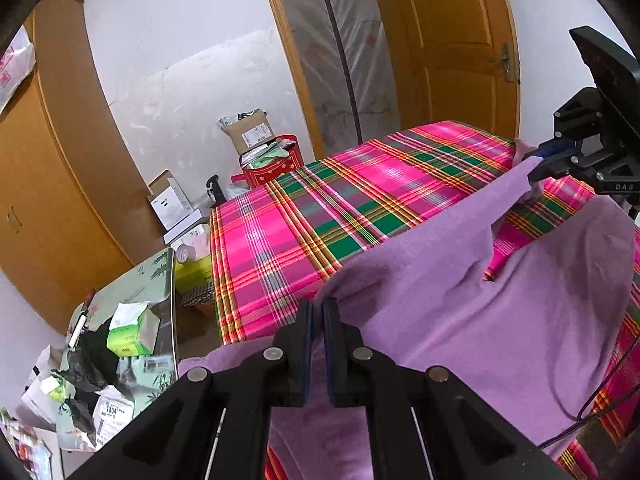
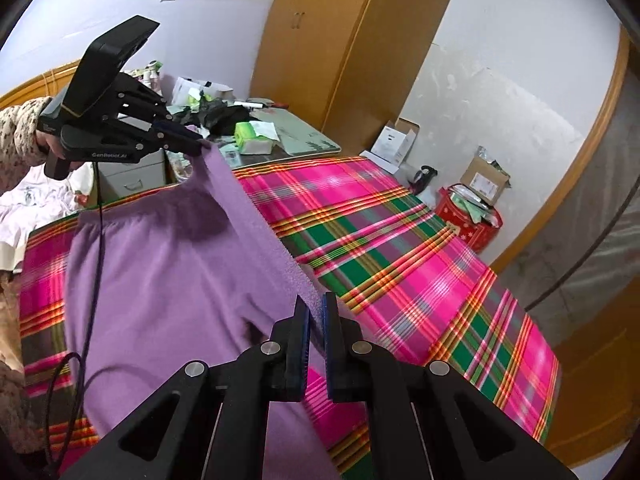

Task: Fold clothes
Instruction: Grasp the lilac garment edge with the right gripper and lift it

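A purple garment [image 1: 460,300] [image 2: 168,264] lies on a bed with a pink, green and yellow plaid cover [image 1: 328,208] [image 2: 420,264]. One edge of the garment is lifted and stretched between both grippers. My left gripper [image 1: 318,312] [image 2: 198,142] is shut on one end of that edge. My right gripper [image 2: 315,308] [image 1: 534,170] is shut on the other end. The rest of the garment sags onto the cover below the raised edge. A hand in a speckled sleeve [image 2: 20,136] holds the left gripper.
A cluttered side table [image 1: 132,320] [image 2: 288,132] with a green tissue pack [image 1: 128,332] [image 2: 252,136] stands beside the bed. Cardboard boxes [image 1: 248,132] and a red bag [image 1: 276,168] sit by the wall. A wooden wardrobe [image 2: 320,40] and door [image 1: 452,40] are behind. A black cable [image 2: 92,280] hangs over the garment.
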`<move>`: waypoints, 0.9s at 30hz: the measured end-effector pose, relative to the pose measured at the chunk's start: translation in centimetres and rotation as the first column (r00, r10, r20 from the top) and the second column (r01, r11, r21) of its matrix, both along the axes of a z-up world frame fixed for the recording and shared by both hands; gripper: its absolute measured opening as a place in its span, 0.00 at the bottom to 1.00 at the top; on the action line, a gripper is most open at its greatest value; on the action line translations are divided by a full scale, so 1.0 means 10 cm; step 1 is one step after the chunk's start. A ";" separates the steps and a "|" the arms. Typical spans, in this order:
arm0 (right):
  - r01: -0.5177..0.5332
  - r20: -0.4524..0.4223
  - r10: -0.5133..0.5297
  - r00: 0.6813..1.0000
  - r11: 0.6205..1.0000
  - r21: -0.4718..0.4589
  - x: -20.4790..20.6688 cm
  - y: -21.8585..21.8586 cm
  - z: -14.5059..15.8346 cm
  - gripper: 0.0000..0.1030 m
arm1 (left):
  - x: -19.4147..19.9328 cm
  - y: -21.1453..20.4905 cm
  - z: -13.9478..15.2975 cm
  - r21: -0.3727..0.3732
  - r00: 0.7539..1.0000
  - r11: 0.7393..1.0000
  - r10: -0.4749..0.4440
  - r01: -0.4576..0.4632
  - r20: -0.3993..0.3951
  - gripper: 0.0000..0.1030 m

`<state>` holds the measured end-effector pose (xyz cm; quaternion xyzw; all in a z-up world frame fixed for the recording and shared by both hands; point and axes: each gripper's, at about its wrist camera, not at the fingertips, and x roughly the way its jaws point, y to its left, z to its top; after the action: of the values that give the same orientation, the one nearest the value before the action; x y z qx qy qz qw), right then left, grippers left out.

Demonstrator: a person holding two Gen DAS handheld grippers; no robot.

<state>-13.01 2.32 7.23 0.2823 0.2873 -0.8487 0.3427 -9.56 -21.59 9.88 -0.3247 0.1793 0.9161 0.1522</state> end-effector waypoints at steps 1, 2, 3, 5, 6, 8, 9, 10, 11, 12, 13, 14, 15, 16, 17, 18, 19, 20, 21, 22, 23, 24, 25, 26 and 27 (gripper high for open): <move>-0.004 0.001 0.004 1.000 1.000 -0.001 0.05 0.00 0.01 0.06 | 0.04 0.00 0.01 0.000 1.000 1.000 0.001 -0.001 -0.001 0.05; -0.008 0.002 0.008 1.000 1.000 -0.002 0.10 0.00 0.01 0.06 | 0.07 -0.01 0.01 0.001 1.000 1.000 0.002 -0.002 -0.001 0.05; -0.014 0.002 0.014 1.000 1.000 -0.001 0.16 0.00 0.02 0.06 | 0.11 -0.01 0.01 0.001 1.000 1.000 0.004 -0.004 0.000 0.05; -0.026 0.003 0.026 1.000 1.000 0.002 0.27 -0.01 0.02 0.06 | 0.19 -0.01 0.01 0.001 1.000 1.000 0.008 -0.008 0.004 0.05; -0.031 0.004 0.031 1.000 1.000 0.003 0.33 -0.02 0.01 0.06 | 0.23 -0.01 0.01 0.000 1.000 1.000 0.009 -0.009 0.007 0.05; -0.037 0.010 0.037 0.999 0.999 0.003 0.41 -0.02 -0.01 0.06 | 0.31 -0.01 0.00 0.000 1.000 1.000 0.013 -0.013 0.014 0.05; -0.040 0.013 0.040 0.999 0.999 0.003 0.45 -0.03 -0.02 0.06 | 0.34 -0.01 -0.01 0.000 1.000 1.000 0.015 -0.015 0.016 0.05; -0.042 0.015 0.042 0.999 0.999 0.003 0.49 -0.03 -0.03 0.06 | 0.37 -0.01 -0.02 0.000 1.000 1.000 0.017 -0.017 0.018 0.05; -0.045 0.018 0.045 0.999 0.999 0.003 0.53 -0.03 -0.04 0.06 | 0.41 -0.01 -0.03 0.000 1.000 1.000 0.020 -0.020 0.020 0.05; -0.048 0.021 0.048 0.999 0.999 0.003 0.57 -0.03 -0.05 0.06 | 0.44 0.00 -0.04 0.000 1.000 1.000 0.022 -0.022 0.022 0.05; -0.051 0.024 0.051 0.998 0.999 0.004 0.62 -0.04 -0.06 0.06 | 0.48 0.00 -0.05 -0.001 0.999 1.000 0.026 -0.026 0.021 0.05; -0.054 0.027 0.053 0.998 0.999 0.004 0.66 -0.04 -0.07 0.06 | 0.52 0.00 -0.06 -0.003 0.999 0.999 0.032 -0.032 0.014 0.05; -0.055 0.029 0.055 0.998 0.998 0.003 0.70 -0.04 -0.08 0.06 | 0.55 0.00 -0.06 -0.005 0.999 0.999 0.037 -0.037 0.007 0.05; -0.053 0.029 0.053 0.998 0.999 -0.003 0.73 -0.03 -0.09 0.06 | 0.60 -0.01 -0.06 -0.002 0.999 0.999 0.047 -0.047 -0.001 0.05; -0.051 0.028 0.051 0.998 0.999 -0.008 0.77 -0.02 -0.10 0.06 | 0.65 -0.03 -0.05 0.012 0.998 0.998 0.059 -0.059 -0.007 0.04; -0.049 0.028 0.050 0.998 0.999 -0.014 0.80 -0.01 -0.11 0.06 | 0.68 -0.04 -0.05 0.022 0.998 0.998 0.066 -0.066 -0.007 0.04; -0.048 0.029 0.048 0.998 0.999 -0.020 0.84 0.01 -0.12 0.06 | 0.72 -0.06 -0.06 0.022 0.997 0.997 0.071 -0.071 -0.012 0.04; -0.048 0.031 0.048 0.998 0.998 -0.030 0.88 0.03 -0.13 0.06 | 0.76 -0.07 -0.06 0.025 0.997 0.997 0.078 -0.077 -0.016 0.02; -0.047 0.033 0.049 0.998 0.998 -0.039 0.92 0.05 -0.14 0.06 | 0.79 -0.08 -0.07 0.030 0.996 0.996 0.087 -0.086 -0.019 0.02; -0.047 0.035 0.049 0.998 0.998 -0.048 0.95 0.07 -0.14 0.06 | 0.83 -0.10 -0.07 0.040 0.995 0.995 0.096 -0.095 -0.022 0.02; -0.047 0.036 0.049 0.998 0.997 -0.055 0.99 0.09 -0.16 0.05 | 0.86 -0.13 -0.08 0.057 0.994 0.993 0.105 -0.103 -0.023 0.02; -0.047 0.036 0.049 0.998 0.998 -0.052 1.02 0.10 -0.18 0.04 | 0.88 -0.16 -0.10 0.074 0.993 0.991 0.114 -0.112 -0.020 0.02; -0.049 0.042 0.051 0.998 0.998 -0.050 1.04 0.11 -0.21 0.04 | 0.91 -0.18 -0.11 0.087 0.992 0.989 0.122 -0.120 -0.017 0.01; -0.049 0.050 0.052 0.997 0.998 -0.049 1.04 0.12 -0.23 0.04 | 0.94 -0.20 -0.14 0.095 0.992 0.987 0.128 -0.127 -0.010 0.01; -0.047 0.058 0.050 0.997 0.998 -0.050 1.05 0.12 -0.27 0.04 | 0.96 -0.21 -0.19 0.103 0.991 0.985 0.137 -0.136 0.002 0.01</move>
<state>-2.47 3.54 4.51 0.2918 0.2633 -0.8381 0.3784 0.03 -23.73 8.00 -0.3253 0.1095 0.9333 0.1052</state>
